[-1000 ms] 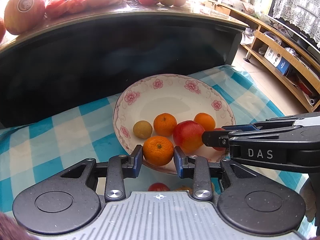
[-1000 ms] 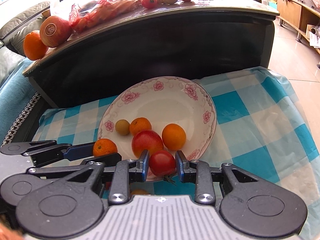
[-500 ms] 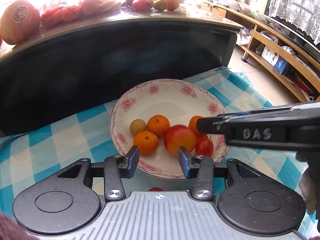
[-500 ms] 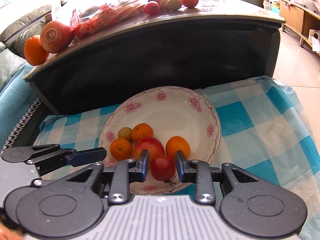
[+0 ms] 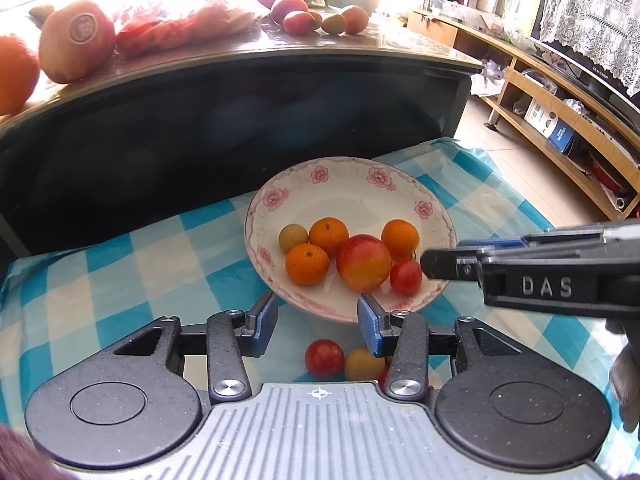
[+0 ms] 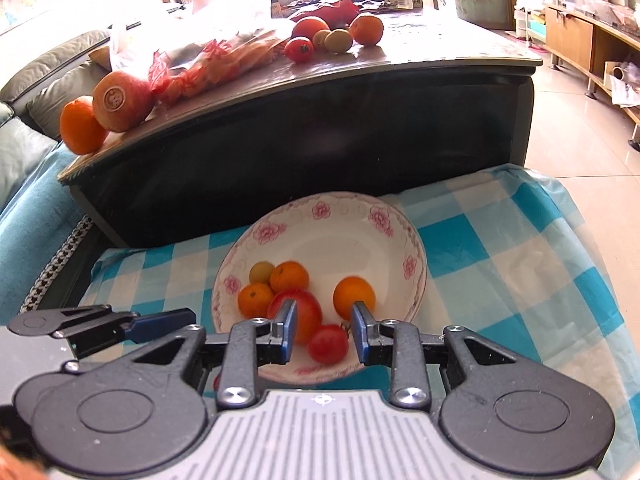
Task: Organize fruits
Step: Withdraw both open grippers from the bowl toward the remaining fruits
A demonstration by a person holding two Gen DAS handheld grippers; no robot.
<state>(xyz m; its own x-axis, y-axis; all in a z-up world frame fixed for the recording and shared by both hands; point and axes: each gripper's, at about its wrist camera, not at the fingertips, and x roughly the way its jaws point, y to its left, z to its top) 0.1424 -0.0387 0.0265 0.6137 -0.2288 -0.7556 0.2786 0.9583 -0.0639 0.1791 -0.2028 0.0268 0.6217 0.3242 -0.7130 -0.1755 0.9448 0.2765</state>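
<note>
- Fruit under the plate [image 5: 352, 184], a red tomato [image 5: 324, 358], shows only in the left view.
- Left gripper [image 5: 318, 320] has just opened, empty.
- Right gripper [image 6: 324, 332] brackets a cherry tomato [image 6: 328, 343], pads clear of it.

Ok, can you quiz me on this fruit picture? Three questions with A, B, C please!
1. Where does the flowered plate stand?
A. on the blue-checked cloth
B. on top of the dark table
C. on the floor

2. How many oranges lie in the plate?
A. two
B. three
C. five

3. What is the left hand-held gripper doing?
A. squeezing an orange
B. pinching the plate's rim
C. open, holding nothing

Answers:
1. A: the plate sits on the checked cloth, in front of the dark table.
2. B: three oranges lie among the other fruit.
3. C: the left hand-held gripper has just been opening its jaws, and nothing is gripped between them.
</note>
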